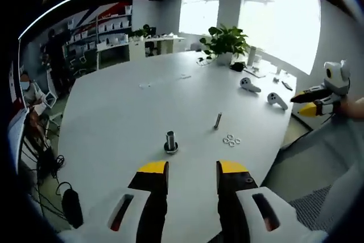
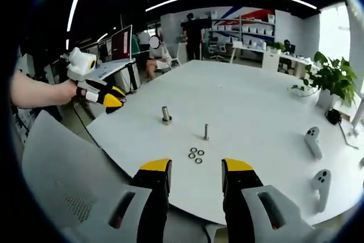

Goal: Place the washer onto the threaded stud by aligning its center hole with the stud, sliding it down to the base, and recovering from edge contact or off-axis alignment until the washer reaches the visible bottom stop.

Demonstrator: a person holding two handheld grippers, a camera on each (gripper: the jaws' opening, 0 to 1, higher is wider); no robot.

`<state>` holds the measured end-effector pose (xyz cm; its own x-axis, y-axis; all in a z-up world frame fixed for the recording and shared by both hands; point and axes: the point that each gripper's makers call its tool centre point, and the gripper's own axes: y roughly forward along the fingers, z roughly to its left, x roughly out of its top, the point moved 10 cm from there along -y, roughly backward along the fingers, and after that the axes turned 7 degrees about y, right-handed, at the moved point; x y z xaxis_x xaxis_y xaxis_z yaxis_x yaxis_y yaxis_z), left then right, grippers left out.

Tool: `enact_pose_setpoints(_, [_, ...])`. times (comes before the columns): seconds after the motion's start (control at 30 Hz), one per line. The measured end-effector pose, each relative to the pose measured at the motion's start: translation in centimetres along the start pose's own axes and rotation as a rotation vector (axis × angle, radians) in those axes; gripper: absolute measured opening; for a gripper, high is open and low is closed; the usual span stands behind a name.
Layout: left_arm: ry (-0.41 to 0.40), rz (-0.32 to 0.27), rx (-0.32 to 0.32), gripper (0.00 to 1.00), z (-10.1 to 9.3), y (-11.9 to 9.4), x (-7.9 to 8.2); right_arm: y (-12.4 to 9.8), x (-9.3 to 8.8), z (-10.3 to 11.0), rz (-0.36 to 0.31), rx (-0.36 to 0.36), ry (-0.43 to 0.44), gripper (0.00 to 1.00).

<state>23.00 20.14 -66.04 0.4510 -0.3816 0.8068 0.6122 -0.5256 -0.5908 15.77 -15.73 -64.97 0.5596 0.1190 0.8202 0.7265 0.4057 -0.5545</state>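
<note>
Three small washers (image 1: pixel 231 140) (image 2: pixel 196 155) lie loose on the white table (image 1: pixel 125 118) (image 2: pixel 256 112). Just beyond them a thin metal stud (image 1: pixel 218 120) (image 2: pixel 206 131) stands upright. A thicker metal post on a dark round base (image 1: pixel 170 141) (image 2: pixel 165 114) stands apart from it. My left gripper (image 1: pixel 193 169) (image 2: pixel 112 98) is open and empty, hovering short of the post. My right gripper (image 2: pixel 197 168) (image 1: pixel 310 103) is open and empty too, held off the table's edge and short of the washers.
Two white hand controllers (image 1: pixel 249 85) (image 2: pixel 313 140) lie on the table near a potted plant (image 1: pixel 224 44) (image 2: pixel 333 78). A grey chair back (image 2: pixel 62 180) sits between the right gripper and the table edge. People are at desks and shelves beyond the table.
</note>
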Motion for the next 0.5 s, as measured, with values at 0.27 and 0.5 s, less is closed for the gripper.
enact_pose_setpoints(0.27, [-0.078,-0.053,-0.034,0.34,-1.3,-2.4,-0.6,0.0,0.0,0.0,0.012,-0.013,-0.014,0.37])
enact_pose_setpoints(0.5, [-0.04,-0.057,-0.03,0.33,-2.2,-4.4,-0.3,0.1,-0.1,-0.1,0.026,-0.02,-0.013,0.38])
